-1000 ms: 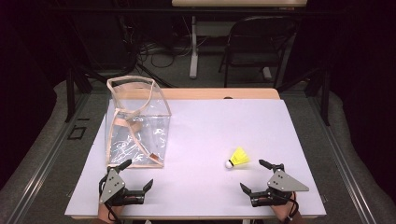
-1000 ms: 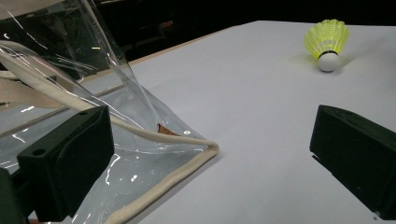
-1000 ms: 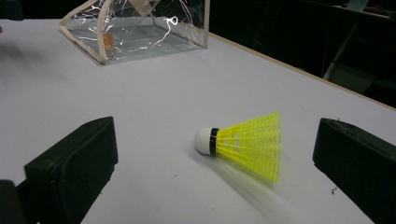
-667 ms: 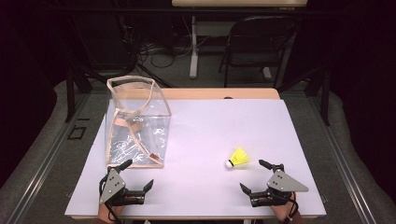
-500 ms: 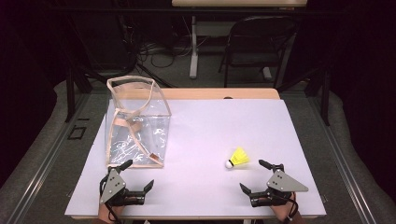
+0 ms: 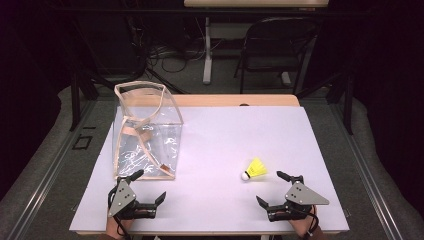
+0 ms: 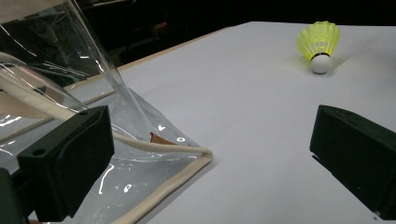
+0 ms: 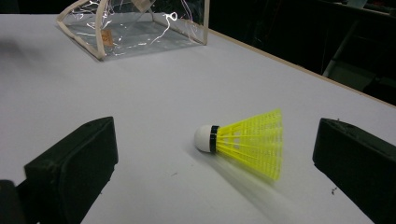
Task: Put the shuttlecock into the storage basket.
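Note:
A yellow shuttlecock (image 6: 254, 170) with a white cork lies on its side on the white table (image 6: 225, 125), right of centre. My right gripper (image 6: 269, 187) rests open near the front edge, just in front of it. In the right gripper view the shuttlecock (image 8: 247, 144) lies between and a little beyond the two wide-apart jaws, touching neither. A clear plastic bag (image 6: 145, 135) with cream trim stands upright at the left. My left gripper (image 6: 150, 186) is open just in front of its near corner. In the left gripper view the bag's bottom corner (image 7: 187, 158) lies between the jaws.
A folding chair (image 6: 277, 45), a table leg and cables stand on the dark floor beyond the far edge. The bag (image 8: 135, 28) has a small brown tag inside. Bare white table surface stretches between the bag and the shuttlecock (image 7: 319, 44).

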Demonstrator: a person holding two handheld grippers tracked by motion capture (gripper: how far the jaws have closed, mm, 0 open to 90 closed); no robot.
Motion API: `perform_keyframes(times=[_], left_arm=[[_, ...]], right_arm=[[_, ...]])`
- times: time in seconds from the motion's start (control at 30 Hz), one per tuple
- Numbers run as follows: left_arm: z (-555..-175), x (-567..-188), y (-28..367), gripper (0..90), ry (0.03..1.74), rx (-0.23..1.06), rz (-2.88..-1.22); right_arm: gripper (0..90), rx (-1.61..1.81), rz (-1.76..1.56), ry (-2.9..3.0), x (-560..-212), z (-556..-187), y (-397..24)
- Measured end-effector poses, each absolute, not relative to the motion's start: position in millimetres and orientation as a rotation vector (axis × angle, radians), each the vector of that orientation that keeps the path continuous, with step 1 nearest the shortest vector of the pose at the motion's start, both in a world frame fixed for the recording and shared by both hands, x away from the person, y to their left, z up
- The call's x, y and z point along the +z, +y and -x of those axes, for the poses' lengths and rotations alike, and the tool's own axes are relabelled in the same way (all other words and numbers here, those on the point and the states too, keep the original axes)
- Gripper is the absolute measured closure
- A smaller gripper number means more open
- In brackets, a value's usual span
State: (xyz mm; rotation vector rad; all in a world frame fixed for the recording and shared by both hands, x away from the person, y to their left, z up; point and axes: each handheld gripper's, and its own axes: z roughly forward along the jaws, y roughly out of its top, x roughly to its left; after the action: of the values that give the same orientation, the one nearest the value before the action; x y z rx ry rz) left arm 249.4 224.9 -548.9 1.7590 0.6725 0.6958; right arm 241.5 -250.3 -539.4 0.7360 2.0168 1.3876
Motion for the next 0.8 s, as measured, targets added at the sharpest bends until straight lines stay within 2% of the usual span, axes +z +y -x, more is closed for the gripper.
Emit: perform_keyframes(times=[0.8], left_arm=[[-265.2,-545.0,203.6,0.0,0.625,0.622,-1.787]], right_arm=[[0.0,1.382,-0.740,2.023,-539.7,-241.7,-250.1]])
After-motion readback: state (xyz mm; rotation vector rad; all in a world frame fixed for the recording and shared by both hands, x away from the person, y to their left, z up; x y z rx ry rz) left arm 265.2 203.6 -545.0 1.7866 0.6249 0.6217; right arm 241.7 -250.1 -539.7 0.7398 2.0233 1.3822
